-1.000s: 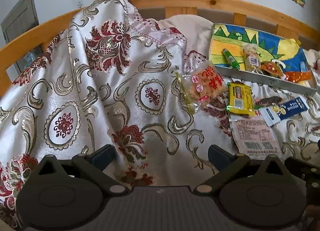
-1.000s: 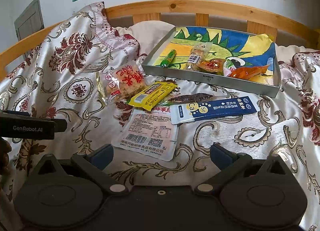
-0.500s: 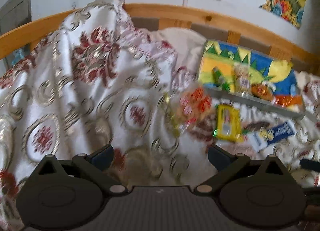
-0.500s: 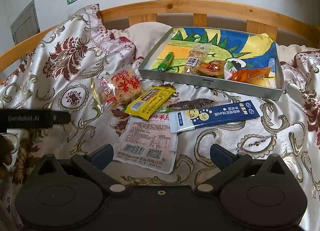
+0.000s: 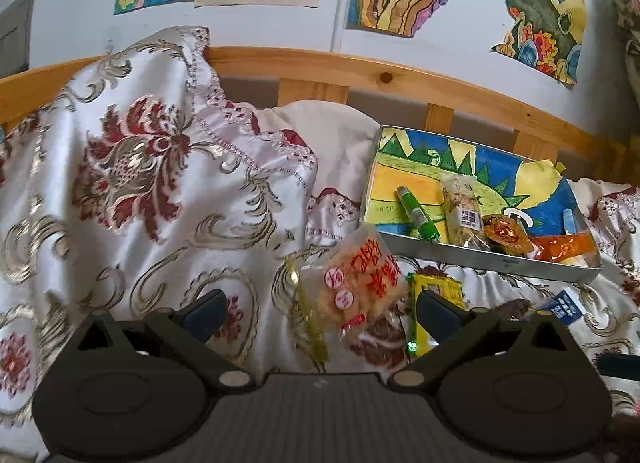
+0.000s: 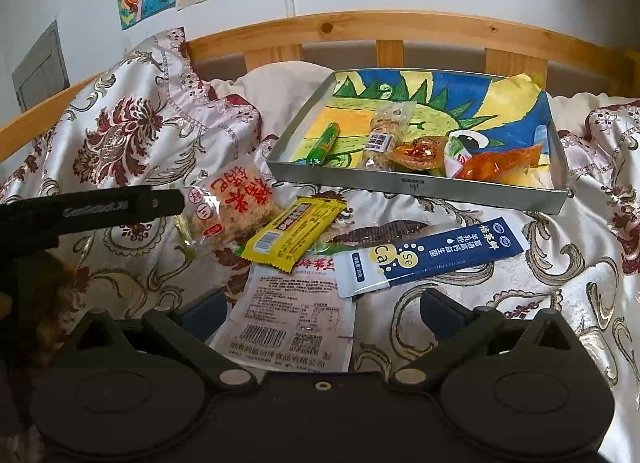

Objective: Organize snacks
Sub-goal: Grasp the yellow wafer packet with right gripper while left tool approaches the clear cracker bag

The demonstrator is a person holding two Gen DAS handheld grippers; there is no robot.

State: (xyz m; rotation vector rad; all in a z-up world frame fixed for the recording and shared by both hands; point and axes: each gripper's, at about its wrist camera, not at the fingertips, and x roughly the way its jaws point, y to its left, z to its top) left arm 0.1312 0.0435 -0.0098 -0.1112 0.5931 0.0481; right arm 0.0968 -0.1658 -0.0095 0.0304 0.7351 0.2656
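Swung my left gripper (image 5: 318, 309) rightward and closer to the clear crinkly rice-cracker bag with red print (image 5: 357, 277), which lies on the satin bedspread (image 5: 132, 199) near the metal tray (image 5: 492, 263). Both claws gape wide, empty. Best straddle the bag's middle, pinch film, not crackers.

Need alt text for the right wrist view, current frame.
The open right gripper hovers over four loose snack packets on a floral satin bedspread: white barcode pouch, blue sachet, yellow bar, clear rice-cracker bag. Behind them, a shallow metal tray holds more snacks; the left gripper enters from the left.
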